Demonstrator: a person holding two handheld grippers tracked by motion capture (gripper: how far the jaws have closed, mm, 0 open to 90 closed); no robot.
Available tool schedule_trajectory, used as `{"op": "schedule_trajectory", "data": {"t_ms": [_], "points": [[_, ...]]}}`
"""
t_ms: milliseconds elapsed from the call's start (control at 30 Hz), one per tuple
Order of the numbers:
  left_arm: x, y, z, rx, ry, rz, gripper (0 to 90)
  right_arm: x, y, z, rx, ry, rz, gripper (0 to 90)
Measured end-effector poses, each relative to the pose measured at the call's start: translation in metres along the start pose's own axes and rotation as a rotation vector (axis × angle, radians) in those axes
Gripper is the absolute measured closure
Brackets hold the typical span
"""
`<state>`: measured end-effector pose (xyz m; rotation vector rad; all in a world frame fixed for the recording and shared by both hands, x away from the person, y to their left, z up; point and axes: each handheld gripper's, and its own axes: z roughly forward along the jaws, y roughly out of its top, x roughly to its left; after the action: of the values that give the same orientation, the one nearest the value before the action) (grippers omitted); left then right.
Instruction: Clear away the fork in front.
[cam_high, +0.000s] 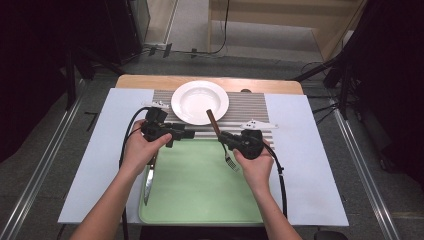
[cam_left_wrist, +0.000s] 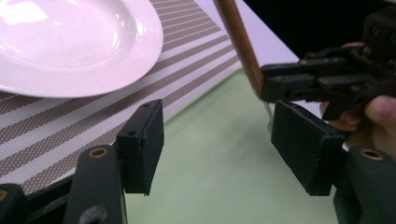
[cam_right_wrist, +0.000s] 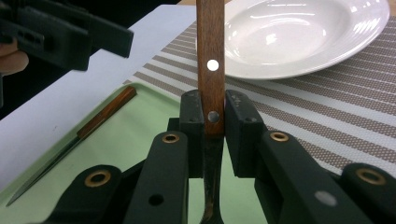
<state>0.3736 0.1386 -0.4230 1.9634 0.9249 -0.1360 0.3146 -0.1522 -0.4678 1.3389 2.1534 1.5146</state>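
My right gripper (cam_high: 222, 136) is shut on a fork (cam_high: 212, 119) with a wooden handle, gripping it low on the handle (cam_right_wrist: 210, 60). The handle slants up toward the white plate (cam_high: 200, 101), and the tines (cam_high: 230, 161) hang over the green tray (cam_high: 200, 190). My left gripper (cam_high: 189, 134) is open with nothing between its pads (cam_left_wrist: 144, 140). It points across at the fork (cam_left_wrist: 238, 42) and the right gripper (cam_left_wrist: 327, 84), a short gap away. A wooden-handled knife (cam_high: 148, 182) lies along the tray's left edge, also seen in the right gripper view (cam_right_wrist: 88, 130).
The plate (cam_left_wrist: 70, 42) rests on a striped placemat (cam_high: 250, 107) beyond the tray. A white sheet (cam_high: 305, 165) covers the table on both sides. Black stands and cables surround the table on the floor.
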Motion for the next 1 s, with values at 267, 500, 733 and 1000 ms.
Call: {"op": "schedule_trajectory", "data": {"t_ms": [267, 500, 733, 1000], "points": [[-0.003, 0.008, 0.006, -0.001, 0.013, -0.007, 33.9, 0.004, -0.002, 0.006, 0.003, 0.013, -0.002, 76.5], [-0.006, 0.017, 0.012, -0.014, 0.032, -0.027, 34.1, 0.007, -0.003, 0.011, -0.005, 0.025, 0.001, 76.5], [-0.008, 0.022, 0.017, -0.021, 0.044, -0.046, 37.0, 0.010, -0.004, 0.014, -0.015, 0.031, 0.004, 76.6], [-0.010, 0.024, 0.025, -0.006, 0.053, -0.077, 43.4, 0.018, -0.005, 0.022, -0.026, 0.046, 0.008, 76.6]]}}
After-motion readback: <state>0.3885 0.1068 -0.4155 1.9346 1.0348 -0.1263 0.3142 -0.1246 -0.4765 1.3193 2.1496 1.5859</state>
